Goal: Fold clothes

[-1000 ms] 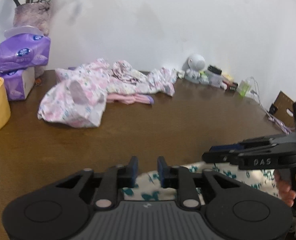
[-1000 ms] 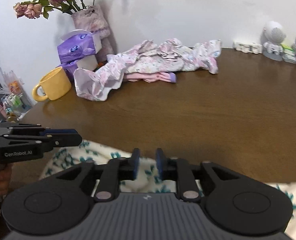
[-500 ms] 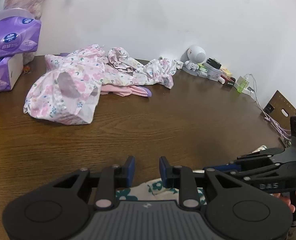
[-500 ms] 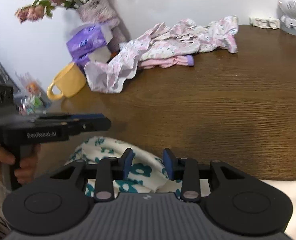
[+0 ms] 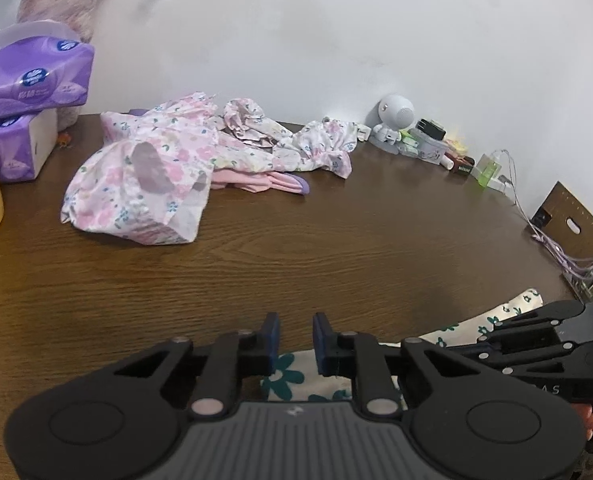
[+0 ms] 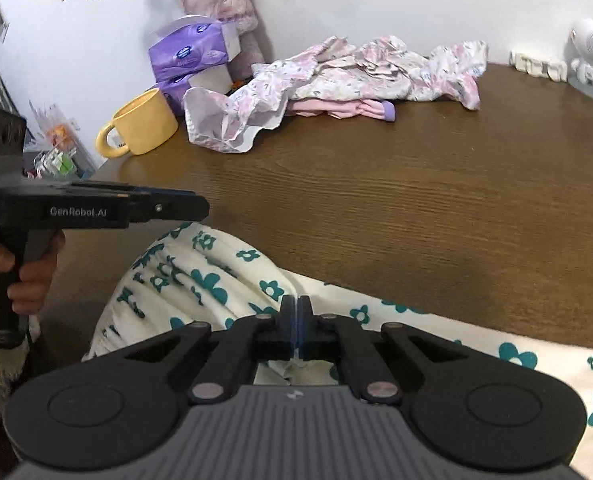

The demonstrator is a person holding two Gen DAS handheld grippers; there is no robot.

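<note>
Cloth, cream with teal flowers (image 6: 232, 280), lies at the near edge of the brown tabletop (image 6: 396, 200), spilling over that edge. The right tongs (image 6: 295, 312) are clenched, their blue pads pressed together over a raised fold of this cream garment; whether fabric is actually pinched between them cannot be told, as the pads hide the spot. In the left wrist view the left tongs (image 5: 295, 338) stand with a narrow gap between the pads; the jaws have just been closing, and the garment's edge (image 5: 292, 372) shows beneath the gap without being pressed by either pad. A hand (image 6: 28, 276) grips the handle of the left tongs at the garment's left side.

Farther from the garment, across bare wood, a crumpled pink floral heap of clothes (image 5: 168, 172) rests by the wall, with a pink and purple piece (image 5: 264, 182) poking out beneath it. Left of that heap sit a yellow mug (image 6: 144, 124) and stacked purple tissue packs (image 5: 28, 80); right of it stands a small white robot figure (image 5: 394, 118).
</note>
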